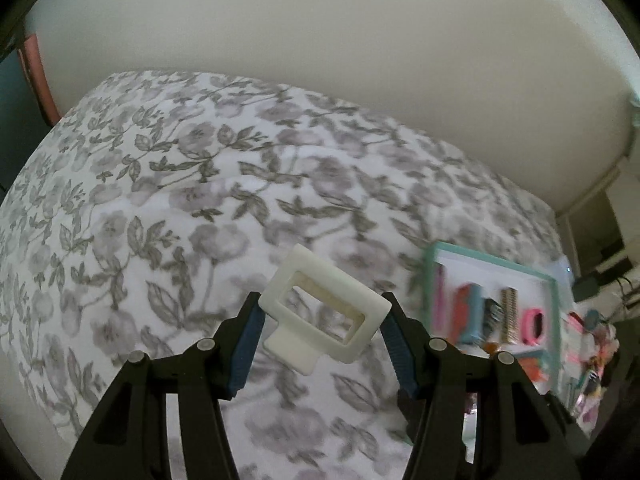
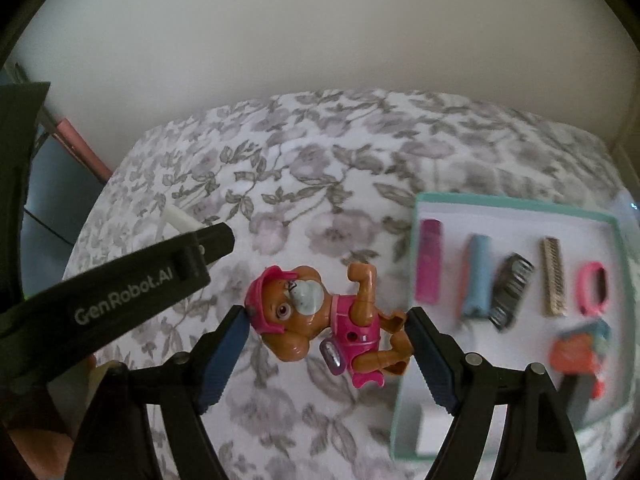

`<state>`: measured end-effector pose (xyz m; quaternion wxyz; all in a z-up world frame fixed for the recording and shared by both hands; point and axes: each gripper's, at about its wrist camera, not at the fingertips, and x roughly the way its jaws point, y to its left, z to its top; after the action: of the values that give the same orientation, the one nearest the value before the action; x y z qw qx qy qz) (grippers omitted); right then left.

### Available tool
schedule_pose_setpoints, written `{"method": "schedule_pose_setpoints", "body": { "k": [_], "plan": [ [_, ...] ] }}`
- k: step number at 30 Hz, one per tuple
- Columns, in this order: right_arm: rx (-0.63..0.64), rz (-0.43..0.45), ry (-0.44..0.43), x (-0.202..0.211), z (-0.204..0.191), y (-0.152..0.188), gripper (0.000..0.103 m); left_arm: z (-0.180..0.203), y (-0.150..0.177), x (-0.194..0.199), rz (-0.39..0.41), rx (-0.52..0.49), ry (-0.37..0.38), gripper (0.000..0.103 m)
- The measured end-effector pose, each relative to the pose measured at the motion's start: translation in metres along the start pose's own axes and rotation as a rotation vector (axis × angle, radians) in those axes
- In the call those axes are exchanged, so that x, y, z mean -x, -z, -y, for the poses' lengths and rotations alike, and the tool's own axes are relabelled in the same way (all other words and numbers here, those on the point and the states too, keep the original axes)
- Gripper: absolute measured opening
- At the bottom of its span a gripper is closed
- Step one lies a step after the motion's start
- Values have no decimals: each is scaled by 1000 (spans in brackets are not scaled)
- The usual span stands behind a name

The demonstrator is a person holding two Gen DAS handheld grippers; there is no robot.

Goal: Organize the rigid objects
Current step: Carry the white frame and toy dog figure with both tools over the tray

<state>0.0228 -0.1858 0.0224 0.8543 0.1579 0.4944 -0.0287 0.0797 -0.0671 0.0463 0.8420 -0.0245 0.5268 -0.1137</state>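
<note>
A white rectangular hair claw clip (image 1: 326, 314) sits clamped between the blue pads of the left gripper (image 1: 323, 322), held tilted above the floral bedspread (image 1: 160, 184) with its open frame facing the camera and a short tab hanging at its lower edge. In the right wrist view, a brown toy puppy figure (image 2: 324, 314) in a pink cap and pink vest is gripped by the right gripper (image 2: 326, 326): one pad presses the cap side of its head, the other its hind legs, and the figure lies sideways between them, clear of the bedspread below. To the right of both grippers lies a shallow tray with a teal rim (image 2: 516, 204) and a white floor, resting on the bedspread. Inside it, set in a row and apart from each other, are a magenta clip (image 2: 430, 266), a light blue clip (image 2: 478, 280), a black comb clip (image 2: 512, 290), a beige comb clip (image 2: 554, 278) and a pink ring-shaped piece (image 2: 594, 288); nearer the camera sits an orange and teal item (image 2: 582, 350), too blurred to name. The left gripper's black arm, printed with white lettering, crosses the left side of the right wrist view, a white end of the hair clip showing past its tip. A plain pale wall (image 1: 320, 40) rises behind the bed.
</note>
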Motion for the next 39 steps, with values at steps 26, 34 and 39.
{"method": "schedule_pose_setpoints", "body": {
  "k": [26, 34, 39],
  "plan": [
    [-293, -98, 266, 33, 156, 68, 82, 117, 91, -28, -110, -181, 119, 60],
    [-299, -113, 285, 27, 161, 72, 82, 113, 93, -34, -140, -163, 148, 60],
    [-273, -123, 302, 21, 157, 71, 82, 119, 92, -39, -139, -178, 163, 60]
  ]
}}
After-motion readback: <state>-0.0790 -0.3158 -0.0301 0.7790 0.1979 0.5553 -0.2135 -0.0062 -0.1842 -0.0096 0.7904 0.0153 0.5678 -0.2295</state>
